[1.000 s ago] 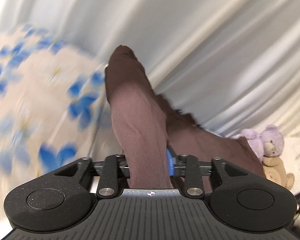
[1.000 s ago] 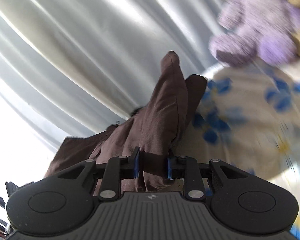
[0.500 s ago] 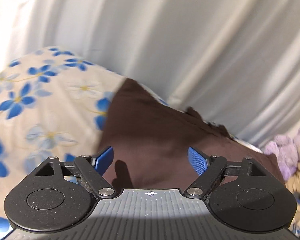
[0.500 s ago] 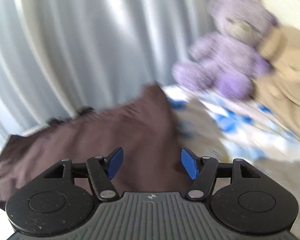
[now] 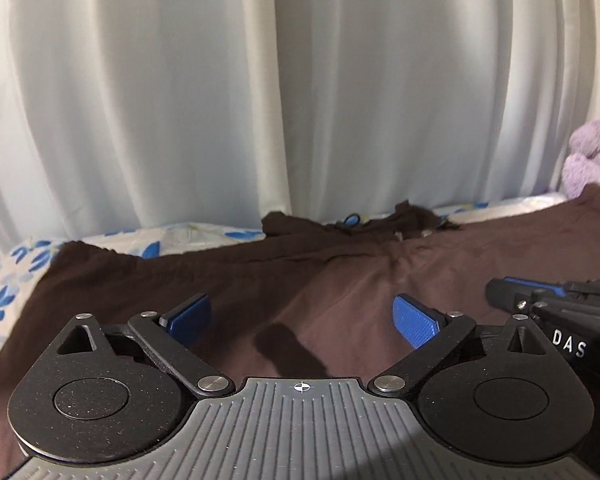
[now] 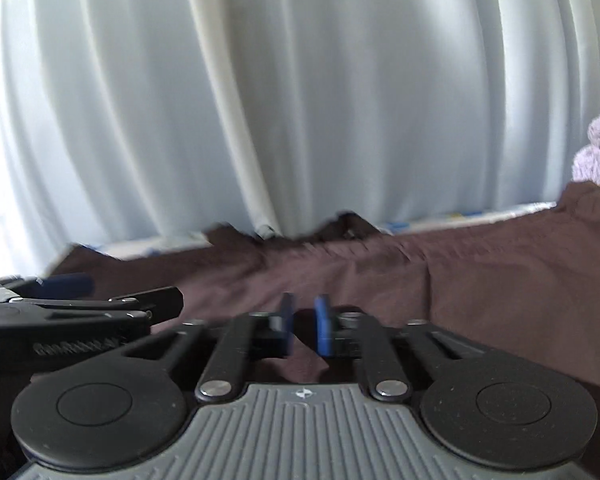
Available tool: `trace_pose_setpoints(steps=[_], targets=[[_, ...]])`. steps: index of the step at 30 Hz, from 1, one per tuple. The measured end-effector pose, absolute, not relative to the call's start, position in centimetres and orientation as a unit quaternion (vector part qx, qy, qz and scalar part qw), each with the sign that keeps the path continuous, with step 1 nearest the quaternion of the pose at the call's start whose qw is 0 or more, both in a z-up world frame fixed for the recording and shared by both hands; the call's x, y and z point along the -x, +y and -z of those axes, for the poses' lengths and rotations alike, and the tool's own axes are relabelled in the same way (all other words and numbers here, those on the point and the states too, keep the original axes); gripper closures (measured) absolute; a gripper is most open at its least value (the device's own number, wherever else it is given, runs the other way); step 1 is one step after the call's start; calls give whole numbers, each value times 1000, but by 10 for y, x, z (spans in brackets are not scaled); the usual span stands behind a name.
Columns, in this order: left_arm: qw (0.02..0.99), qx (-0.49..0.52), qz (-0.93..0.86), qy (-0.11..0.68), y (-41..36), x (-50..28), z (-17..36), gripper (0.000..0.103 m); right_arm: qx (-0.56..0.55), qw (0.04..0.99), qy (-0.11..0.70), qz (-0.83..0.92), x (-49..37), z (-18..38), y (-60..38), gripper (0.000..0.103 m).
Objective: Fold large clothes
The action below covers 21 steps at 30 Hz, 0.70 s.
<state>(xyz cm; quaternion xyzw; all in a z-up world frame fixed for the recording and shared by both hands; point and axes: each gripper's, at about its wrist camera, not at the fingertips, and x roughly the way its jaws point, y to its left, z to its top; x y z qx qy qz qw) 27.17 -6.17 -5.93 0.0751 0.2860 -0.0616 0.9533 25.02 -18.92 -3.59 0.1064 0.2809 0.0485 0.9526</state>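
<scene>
A dark brown garment (image 5: 340, 272) lies spread flat on the bed, its gathered waistband toward the curtain. My left gripper (image 5: 302, 316) hovers low over the middle of it. Its jaws are opening wide and nothing is between the blue pads (image 5: 414, 320). Just to its right is my right gripper (image 6: 302, 320), above the same garment (image 6: 480, 272). Its jaws are closing to a narrow slit, and I see no cloth pinched in it. Each gripper shows in the other's view: the right gripper (image 5: 496, 290) at the right edge, the left gripper (image 6: 122, 290) at the left edge.
A white pleated curtain (image 5: 300, 100) hangs right behind the bed's far edge. The floral bedsheet (image 5: 4, 292) shows at the left and along the back. A purple plush toy (image 5: 592, 160) sits at the far right corner, touching the garment's edge.
Both grippers let go of the raised brown cloth, which now lies flat. Both views swung level toward the curtain. The left jaws spread wide; the right jaws opened, then closed again.
</scene>
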Motion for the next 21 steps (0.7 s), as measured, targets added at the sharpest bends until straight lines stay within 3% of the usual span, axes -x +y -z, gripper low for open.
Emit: trace_pose_setpoints(steps=[6, 12, 21], targets=[[949, -7, 54, 311, -44, -292, 86, 0, -61, 957, 283, -16, -259, 75, -190, 103], [944, -2, 55, 324, -42, -299, 85, 0, -66, 956, 285, -24, -261, 74, -193, 103], [942, -18, 27, 335, -44, -338, 74, 0, 11, 957, 289, -8, -285, 54, -203, 103]])
